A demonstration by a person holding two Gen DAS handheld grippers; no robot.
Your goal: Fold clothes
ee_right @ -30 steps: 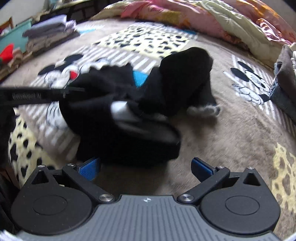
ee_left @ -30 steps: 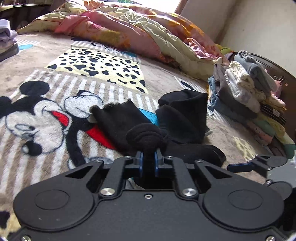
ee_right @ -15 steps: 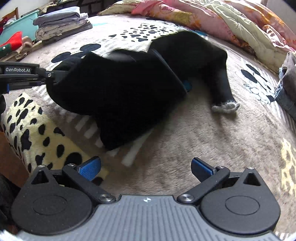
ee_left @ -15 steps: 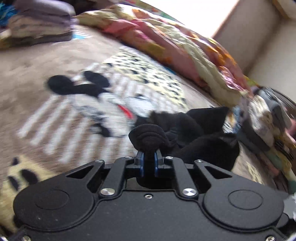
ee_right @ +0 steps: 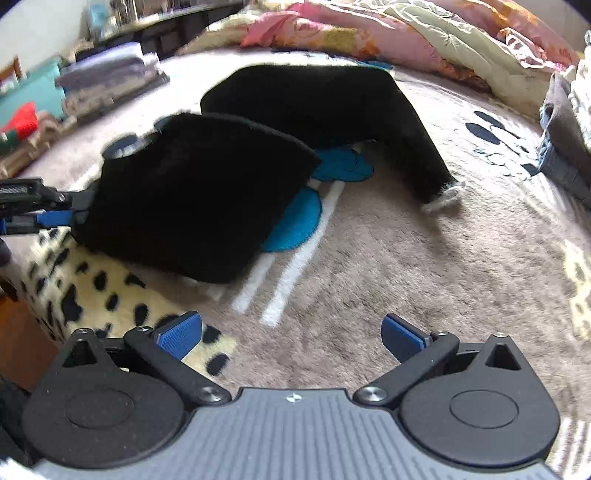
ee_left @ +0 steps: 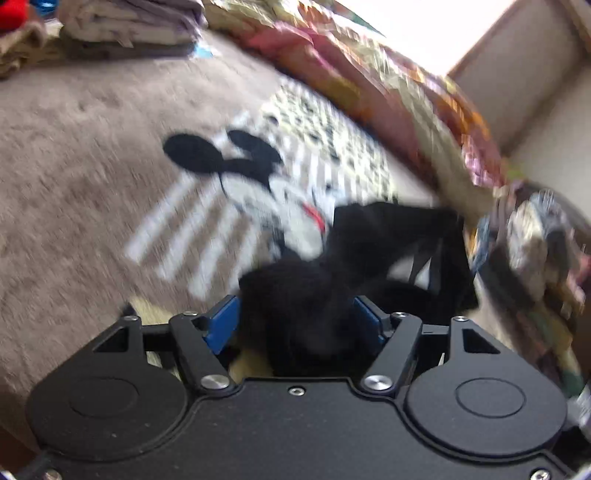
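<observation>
A black garment [ee_left: 369,251] lies partly folded on the cartoon-mouse blanket [ee_left: 74,147]. Its near bunched end sits between the blue pads of my left gripper [ee_left: 295,321], whose jaws are opening and stand apart around the fabric. In the right wrist view the same garment [ee_right: 207,192] spreads across the middle, one leg with a white cuff reaching right. The left gripper's fingers [ee_right: 55,214] meet its left edge there. My right gripper [ee_right: 291,332] is open over bare blanket [ee_right: 406,277], short of the garment, with nothing between its pads.
Folded clothes are stacked at the far left [ee_left: 129,26] [ee_right: 107,74]. An unfolded pile [ee_left: 535,240] [ee_right: 565,122] sits at the right bed edge. A crumpled floral quilt [ee_left: 388,74] [ee_right: 369,29] lies along the back.
The left gripper, shut on the garment's bunched end before, dragged it leftward and now has its jaws apart. The garment has stretched out flatter. The right gripper has hardly moved.
</observation>
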